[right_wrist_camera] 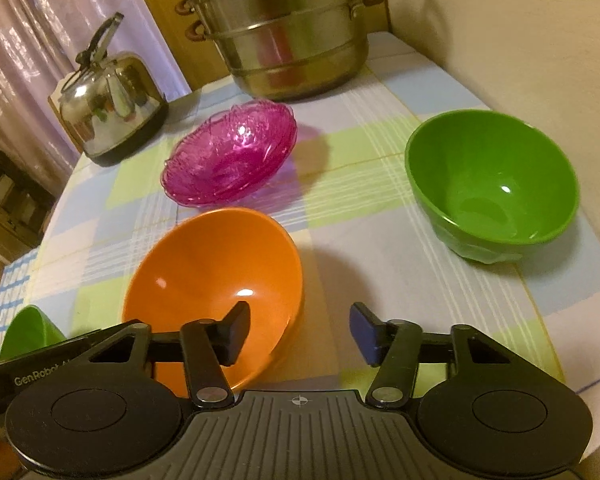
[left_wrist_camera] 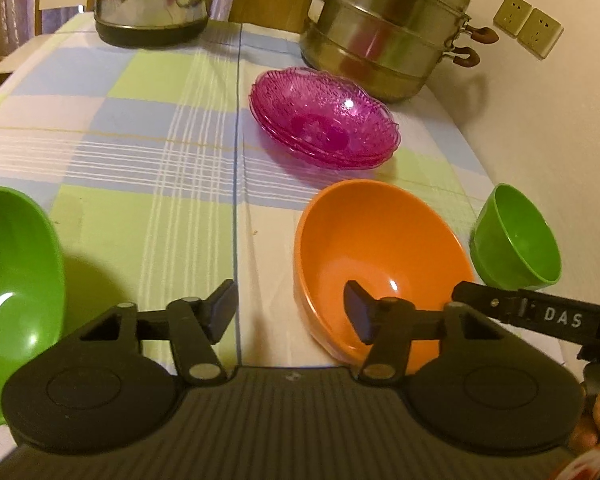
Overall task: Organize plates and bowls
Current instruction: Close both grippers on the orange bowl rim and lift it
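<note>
On the checked pastel tablecloth [left_wrist_camera: 148, 128], mid-table, sits a stack of translucent magenta scalloped glass plates [left_wrist_camera: 324, 120], nested, upright, just in front of the tiered stainless steel steamer pot [left_wrist_camera: 384, 32] with brown handles. Shiny steel kettle [left_wrist_camera: 152, 0] stands at the far left edge, well apart from the pot.

Nearer: orange round plastic bowl [left_wrist_camera: 376, 248], upright, empty, close to the plate stack but not touching. Small green plastic bowl [left_wrist_camera: 516, 236] to its right, near the table's right edge, apart from the orange one. Second green plastic bowl [left_wrist_camera: 16, 280], at the left frame edge, tilted toward the camera by the look of it; fisheye warp makes that uncertain.

Left gripper [left_wrist_camera: 292, 312]: fingers spread wide, nothing between them. Its right finger overlaps the orange bowl's near rim in this view; contact cannot be told. Part of the other tool, marked "DAS", crosses at lower right.

Right wrist view: right gripper [right_wrist_camera: 300, 334] also wide apart, holding nothing. Its left finger sits over the orange bowl's [right_wrist_camera: 216, 280] right rim; touching or not is unclear. Green bowl [right_wrist_camera: 492, 184] is ahead-right, upright and empty. Magenta plates [right_wrist_camera: 232, 160] beyond the orange bowl, steamer [right_wrist_camera: 288, 36] and kettle [right_wrist_camera: 112, 108] behind. Other green bowl [right_wrist_camera: 28, 332] pokes in at lower left. Two wall sockets [left_wrist_camera: 528, 26] on the right wall.
</note>
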Demonstrator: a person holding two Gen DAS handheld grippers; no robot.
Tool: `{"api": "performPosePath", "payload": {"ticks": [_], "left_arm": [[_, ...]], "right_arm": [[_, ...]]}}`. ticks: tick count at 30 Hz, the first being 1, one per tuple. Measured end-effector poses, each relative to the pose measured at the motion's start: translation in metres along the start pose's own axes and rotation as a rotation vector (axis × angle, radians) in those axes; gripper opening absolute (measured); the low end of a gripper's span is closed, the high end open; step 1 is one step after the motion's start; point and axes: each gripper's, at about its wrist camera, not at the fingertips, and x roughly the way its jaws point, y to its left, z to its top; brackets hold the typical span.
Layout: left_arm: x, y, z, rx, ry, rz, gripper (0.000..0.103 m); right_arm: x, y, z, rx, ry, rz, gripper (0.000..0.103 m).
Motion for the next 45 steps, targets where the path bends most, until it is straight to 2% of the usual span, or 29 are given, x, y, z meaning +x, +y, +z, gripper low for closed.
{"api": "performPosePath", "payload": {"ticks": [5, 14, 18, 34, 45], "left_arm": [[0.01, -0.001, 0.004, -0.002, 0.004, -0.022, 0.03], [0.018, -0.003, 0.01, 0.011, 0.007, -0.028, 0.013], [0.017, -0.005, 0.012, 0.024, 0.012, -0.021, 0.012], [-0.012, -0.007, 0.001, 0.034, 0.021, -0.001, 0.011], [-0.063, 0.007, 0.004, 0.011, -0.045, 0.013, 0.011]], "right_arm": [[0.011, -0.001, 0.002, 0.0, 0.014, -0.005, 0.045], [0.022, 0.0, 0.005, -0.006, 0.03, -0.003, 0.02], [0.024, 0.002, 0.004, -0.006, 0.041, 0.003, 0.011], [0.004, 0.013, -0.009, -0.011, 0.052, -0.002, 0.011], [-0.031, 0.045, -0.01, -0.061, 0.001, 0.033, 0.011]]}}
